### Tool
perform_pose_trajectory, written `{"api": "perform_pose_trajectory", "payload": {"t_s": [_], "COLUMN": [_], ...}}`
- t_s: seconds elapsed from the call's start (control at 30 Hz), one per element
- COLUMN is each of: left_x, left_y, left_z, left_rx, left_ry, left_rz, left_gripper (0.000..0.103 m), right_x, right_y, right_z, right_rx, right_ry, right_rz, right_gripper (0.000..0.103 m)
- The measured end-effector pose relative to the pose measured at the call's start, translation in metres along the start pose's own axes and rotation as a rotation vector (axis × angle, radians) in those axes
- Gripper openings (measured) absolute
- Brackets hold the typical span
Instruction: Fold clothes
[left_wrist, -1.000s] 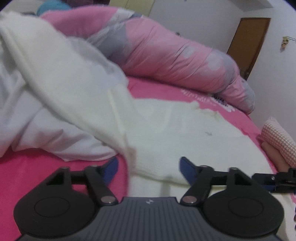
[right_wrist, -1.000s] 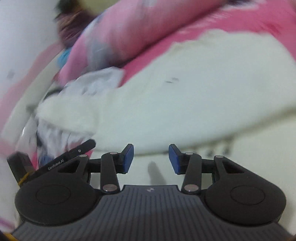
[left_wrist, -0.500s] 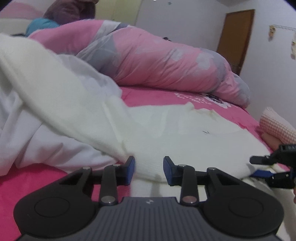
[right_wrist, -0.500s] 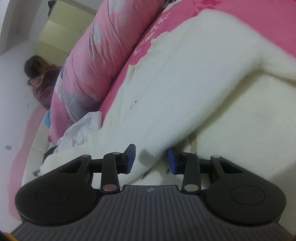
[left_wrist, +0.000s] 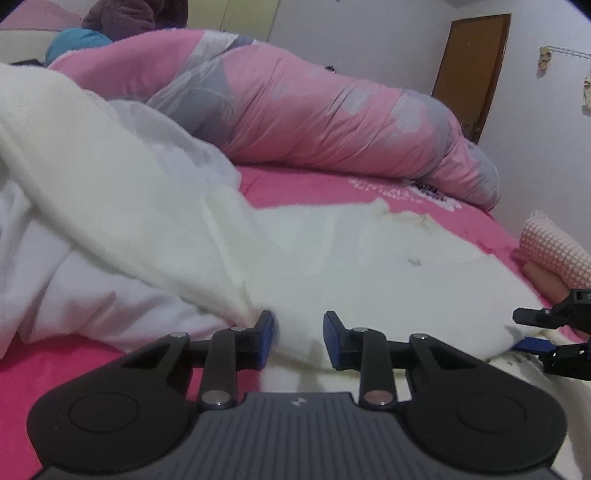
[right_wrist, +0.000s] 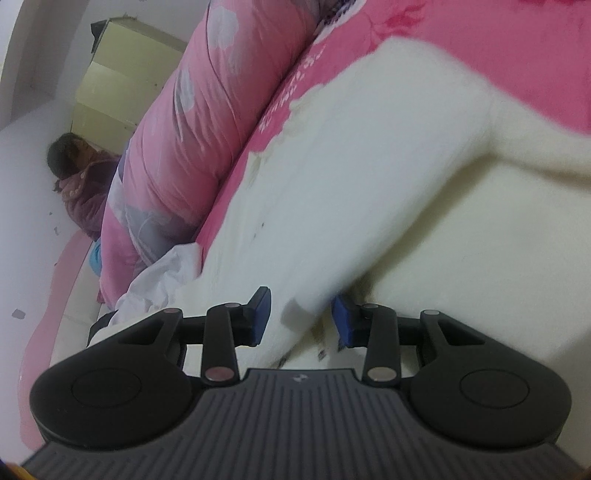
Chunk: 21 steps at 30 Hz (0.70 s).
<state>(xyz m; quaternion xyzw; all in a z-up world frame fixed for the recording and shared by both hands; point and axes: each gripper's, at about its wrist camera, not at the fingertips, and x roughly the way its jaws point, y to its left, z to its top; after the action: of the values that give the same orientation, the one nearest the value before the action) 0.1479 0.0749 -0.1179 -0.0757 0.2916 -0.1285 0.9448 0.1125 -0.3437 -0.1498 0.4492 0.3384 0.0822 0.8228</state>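
Cream sweater (left_wrist: 369, 266) spread flat on pink bedsheet (left_wrist: 303, 188), near rolled pink duvet (left_wrist: 325, 114) at far side. Left gripper (left_wrist: 298, 338) at near hem, jaws apart, fabric between pads. Right gripper (right_wrist: 301, 319) further right, jaws apart around folded edge. White garment pile (left_wrist: 74, 258) left, touching sweater.

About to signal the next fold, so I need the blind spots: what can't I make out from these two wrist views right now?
- Left claw: whether its pads pinch the white garment; the fabric fills the gap, left wrist view.
- Right claw: same doubt; a blurred fold hides the contact, right wrist view.
- Garment hem nearest both cameras: hidden behind the claw bodies.
- Garment type and full outline: bunched at left, cut by frame edges.
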Motion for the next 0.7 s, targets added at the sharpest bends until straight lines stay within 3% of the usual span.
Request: {"api": "perform_pose_trajectory", "payload": {"t_s": [0.3,0.43,0.47,0.5,0.7], "left_x": [0.020,0.032,0.036,0.038,0.012], "left_y": [0.001,0.004,0.005,0.004,-0.001], "left_z": [0.002,0.013,0.017,0.022,0.060], "left_rx": [-0.019,-0.060,-0.076,-0.082,-0.090], "left_ry": [0.080,0.067,0.061,0.038,-0.179], "left_rz": [0.014,-0.009,-0.024,-0.035,-0.142], "left_gripper": [0.033,0.014,0.013,0.012,0.011], "right_x": [0.007,0.008,0.008,0.009,-0.010], "right_y": [-0.006,-0.009,-0.010,-0.010,0.000], "right_z": [0.006,0.009,0.010,0.011,0.018], "right_rx": [0.031,0.045,0.042,0.039,-0.021], "right_ry": [-0.031,-0.083,-0.102,-0.122,-0.297], "right_rz": [0.002,0.012,0.012,0.013,0.086], "right_gripper": [0.035,0.034,0.021,0.012,0.010]}}
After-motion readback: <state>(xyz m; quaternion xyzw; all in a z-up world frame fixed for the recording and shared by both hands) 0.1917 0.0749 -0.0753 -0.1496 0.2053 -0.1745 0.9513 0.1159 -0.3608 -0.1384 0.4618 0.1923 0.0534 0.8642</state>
